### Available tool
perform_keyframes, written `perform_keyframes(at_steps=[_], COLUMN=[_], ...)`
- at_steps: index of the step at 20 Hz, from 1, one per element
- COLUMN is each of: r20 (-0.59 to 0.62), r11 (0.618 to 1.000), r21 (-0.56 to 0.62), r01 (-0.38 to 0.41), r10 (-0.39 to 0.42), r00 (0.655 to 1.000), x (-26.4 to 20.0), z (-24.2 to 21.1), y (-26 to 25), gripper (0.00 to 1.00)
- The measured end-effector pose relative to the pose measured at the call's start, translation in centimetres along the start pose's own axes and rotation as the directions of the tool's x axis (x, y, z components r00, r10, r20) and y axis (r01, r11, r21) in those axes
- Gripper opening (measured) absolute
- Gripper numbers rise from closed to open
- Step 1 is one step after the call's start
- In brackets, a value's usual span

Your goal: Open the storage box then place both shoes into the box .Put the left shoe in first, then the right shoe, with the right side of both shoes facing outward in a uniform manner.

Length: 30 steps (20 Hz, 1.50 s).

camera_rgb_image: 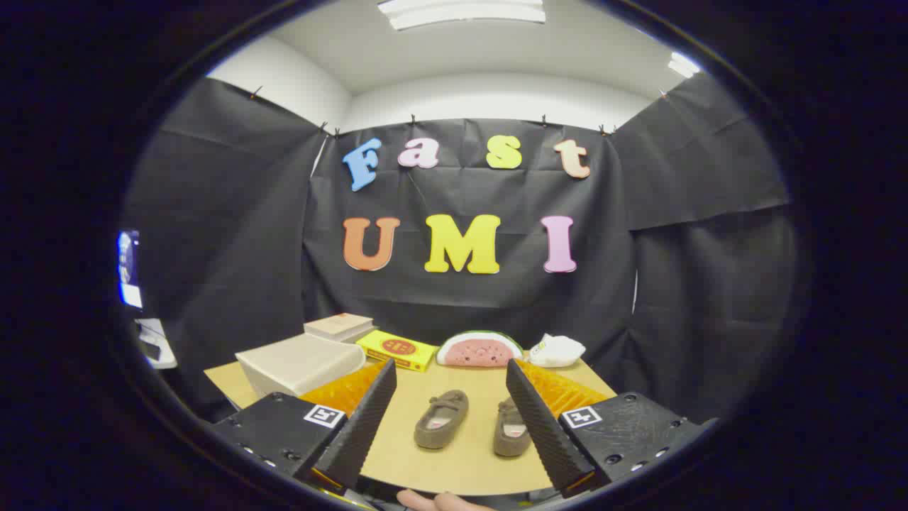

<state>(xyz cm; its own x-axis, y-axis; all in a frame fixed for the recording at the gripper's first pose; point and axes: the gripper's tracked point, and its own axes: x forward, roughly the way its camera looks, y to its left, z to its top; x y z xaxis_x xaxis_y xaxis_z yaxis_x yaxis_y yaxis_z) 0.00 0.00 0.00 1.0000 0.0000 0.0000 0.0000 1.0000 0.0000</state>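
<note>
Your gripper (448,419) is spread wide and holds nothing, both shoes (441,419) lie between its fingers on the worktop (454,465), and the storage box (301,363) ahead-left looks unopened.

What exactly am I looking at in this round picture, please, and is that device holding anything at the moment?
This is no robot arm: a person carries a handheld two-finger gripper, and the camera rides on it, looking forward along its fingers. The fingers are spread open and hold nothing. Between them, on the wooden table, lie two small brown shoes, the left-hand shoe and the right-hand shoe, side by side, toes pointing away. Beyond them, along the far edge, sit a closed pale storage box, a book, a yellow box, a watermelon-slice toy and a white crumpled item. A bit of the person's hand shows below.
</note>
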Motion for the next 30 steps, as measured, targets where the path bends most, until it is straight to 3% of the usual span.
perform_keyframes(at_steps=[2, 10, 18, 27, 30], r20=[0.006, 0.053, 0.016, -0.119, -0.136], r11=[1.000, 1.000, 0.998, 0.963, 0.889], r21=[-0.004, 0.024, 0.058, 0.189, 0.327], r01=[-0.020, 0.018, -0.016, -0.192, -0.320], r10=[0.020, -0.019, 0.015, 0.217, 0.379], r00=[1.000, 0.998, 1.000, 0.969, 0.915], x=[0.4, 0.4, 2.0, 9.3, 11.6], z=[-0.5, -0.4, -2.1, -5.9, -6.7], y=[1.7, 1.5, 2.6, 8.0, 11.4], gripper=[0.95, 0.95, 0.95, 0.95, 0.96])
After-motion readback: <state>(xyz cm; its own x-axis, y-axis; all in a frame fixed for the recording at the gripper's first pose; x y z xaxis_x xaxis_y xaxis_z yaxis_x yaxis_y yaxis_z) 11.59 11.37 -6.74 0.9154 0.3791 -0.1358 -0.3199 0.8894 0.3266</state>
